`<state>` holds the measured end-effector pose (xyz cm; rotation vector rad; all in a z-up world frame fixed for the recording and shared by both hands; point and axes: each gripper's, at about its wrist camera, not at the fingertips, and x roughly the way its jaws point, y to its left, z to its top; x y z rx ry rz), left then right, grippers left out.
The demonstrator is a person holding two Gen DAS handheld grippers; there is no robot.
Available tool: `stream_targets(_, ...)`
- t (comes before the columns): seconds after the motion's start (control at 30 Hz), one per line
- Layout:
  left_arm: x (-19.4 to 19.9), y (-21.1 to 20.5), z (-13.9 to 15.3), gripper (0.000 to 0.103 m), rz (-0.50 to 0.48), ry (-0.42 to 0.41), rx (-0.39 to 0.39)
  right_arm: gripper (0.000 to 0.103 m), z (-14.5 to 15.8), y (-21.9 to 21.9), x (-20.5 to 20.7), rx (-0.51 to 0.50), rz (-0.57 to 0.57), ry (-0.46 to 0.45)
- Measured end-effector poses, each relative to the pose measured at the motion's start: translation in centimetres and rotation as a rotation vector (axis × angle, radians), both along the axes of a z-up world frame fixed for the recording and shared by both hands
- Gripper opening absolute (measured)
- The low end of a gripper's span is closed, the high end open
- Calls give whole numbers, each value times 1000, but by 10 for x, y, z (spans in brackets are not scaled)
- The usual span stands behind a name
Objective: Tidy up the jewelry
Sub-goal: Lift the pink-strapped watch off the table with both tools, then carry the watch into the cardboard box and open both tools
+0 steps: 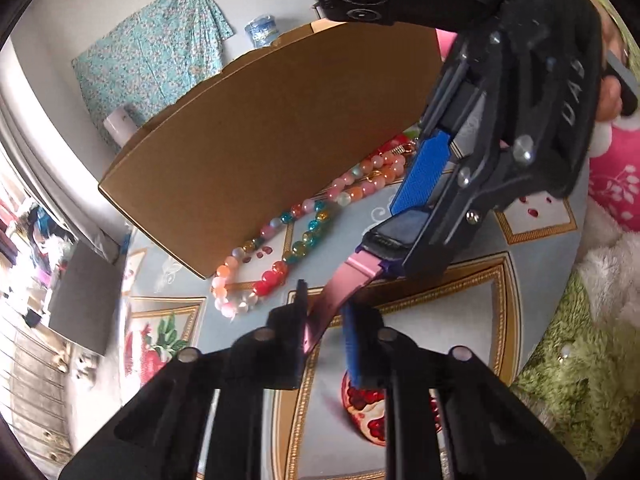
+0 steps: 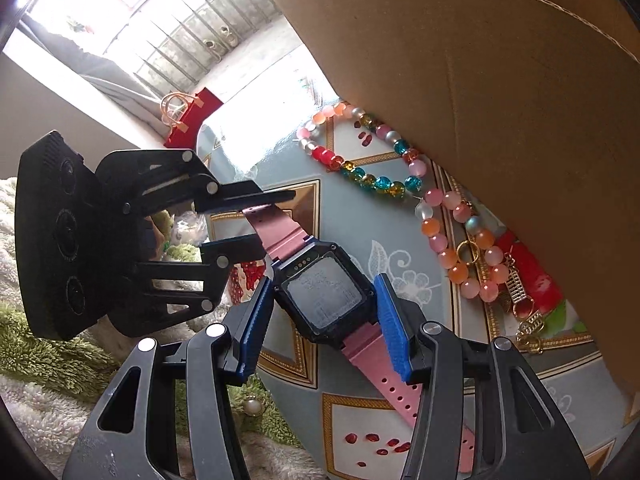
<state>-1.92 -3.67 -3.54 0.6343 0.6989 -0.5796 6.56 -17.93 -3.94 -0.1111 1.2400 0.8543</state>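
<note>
I hold the watch [image 2: 326,300] up over the table [image 2: 404,236] with both claws. My right claw [image 2: 326,328] squeezes the black face from both sides. My left claw [image 1: 324,332] is pinched on one end of the pink strap [image 1: 340,284]. Just behind the watch a big box [image 1: 260,140] stands on the table. The beads [image 2: 384,184] lie along the foot of the box, and a gold ring [image 2: 468,252] and a gold chain [image 2: 520,304] lie there too, near the box wall.

Patterned tablecloth [image 2: 400,216] under bead necklace [image 2: 384,184], cardboard box [image 2: 500,100].
</note>
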Motion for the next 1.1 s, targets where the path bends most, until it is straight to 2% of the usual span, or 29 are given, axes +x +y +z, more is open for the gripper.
stream_targets(0.07,4,1,4,11,13,35,-35,49,0,-7,-2,23,-34,-5)
stream_targets(0.27,24,16,6,10,83,232,-169,53,1,-26,-18,39,-107,-52)
stream_targets(0.4,35,19,6,10,108,275,-203,53,2,-30,-31,-8,-132,-122)
stream_targets(0.5,38,22,2,9,127,296,-212,39,4,-32,-43,-113,-154,-205)
stream_targets(0.6,40,21,0,9,137,298,-203,18,4,-38,-52,-206,-199,-274)
stream_targets(0.63,43,21,2,9,137,296,-202,11,5,-38,-54,-234,-215,-296)
stream_targets(0.77,26,23,5,9,131,240,-170,3,6,-41,-63,-255,-276,-360)
stream_targets(0.83,16,22,11,5,121,206,-170,1,10,-38,-71,-280,-291,-413)
stream_targets(0.9,20,30,17,5,121,177,-188,1,22,-33,-83,-297,-306,-479)
stream_targets(1.0,12,39,49,5,117,102,-231,1,53,-30,-99,-304,-318,-584)
stream_targets(1.1,8,47,92,5,101,-11,-286,1,91,-23,-115,-304,-311,-709)
